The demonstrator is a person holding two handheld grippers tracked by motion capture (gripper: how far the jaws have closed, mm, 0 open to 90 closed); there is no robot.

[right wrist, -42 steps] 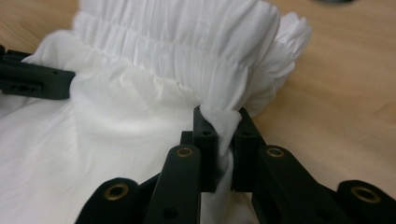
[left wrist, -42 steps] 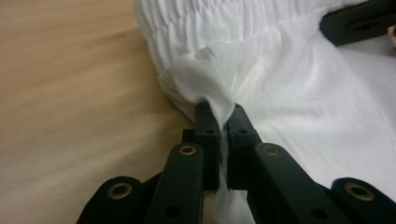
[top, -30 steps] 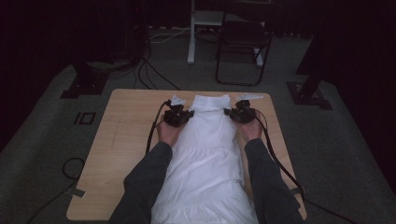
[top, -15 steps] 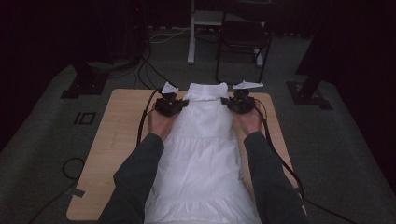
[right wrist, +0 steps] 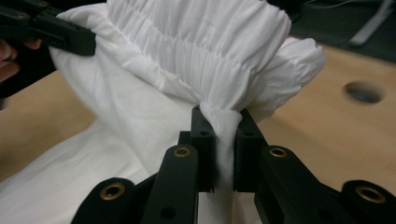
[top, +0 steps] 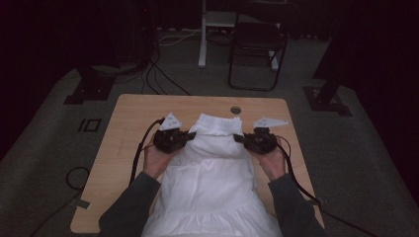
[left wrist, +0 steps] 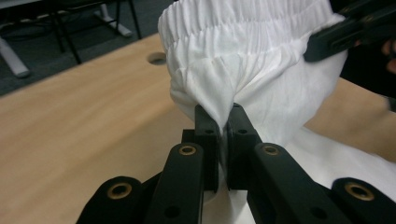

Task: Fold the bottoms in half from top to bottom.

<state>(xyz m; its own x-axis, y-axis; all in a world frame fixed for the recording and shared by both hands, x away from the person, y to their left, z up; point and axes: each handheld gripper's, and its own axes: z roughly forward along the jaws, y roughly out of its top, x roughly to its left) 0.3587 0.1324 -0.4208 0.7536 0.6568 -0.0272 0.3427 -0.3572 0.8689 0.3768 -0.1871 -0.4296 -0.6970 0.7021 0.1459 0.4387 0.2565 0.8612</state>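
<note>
White skirt (top: pixel 212 173) lay on the table (top: pixel 123 123), long axis running near–far: gathered waistband (top: pixel 217 126) at the far end, hem at the near edge btwn the person's sleeves. Left claw (top: pixel 190 137) pinched the waistband's left side, right claw (top: pixel 239 138) its right side; both pressed together on a fold of fabric, w/ cloth bunched btwn the jaws in the left gripper view (left wrist: pixel 219 123) and the right gripper view (right wrist: pixel 222 121). Waistband was lifted a bit off the wood and sagged btwn the two grips; rest of the skirt stayed flat on the table.

Key relation: the claws faced each other across the waistband, at abt the same depth on the table, so neither hand was nearer. Cloth hung near-side of both grips. Prob. next move, fold or spread, would go along the long axis, w/ both hands moving evenly to keep the band straight. Cable hole (top: pixel 235 109) sat just beyond the band.
</note>
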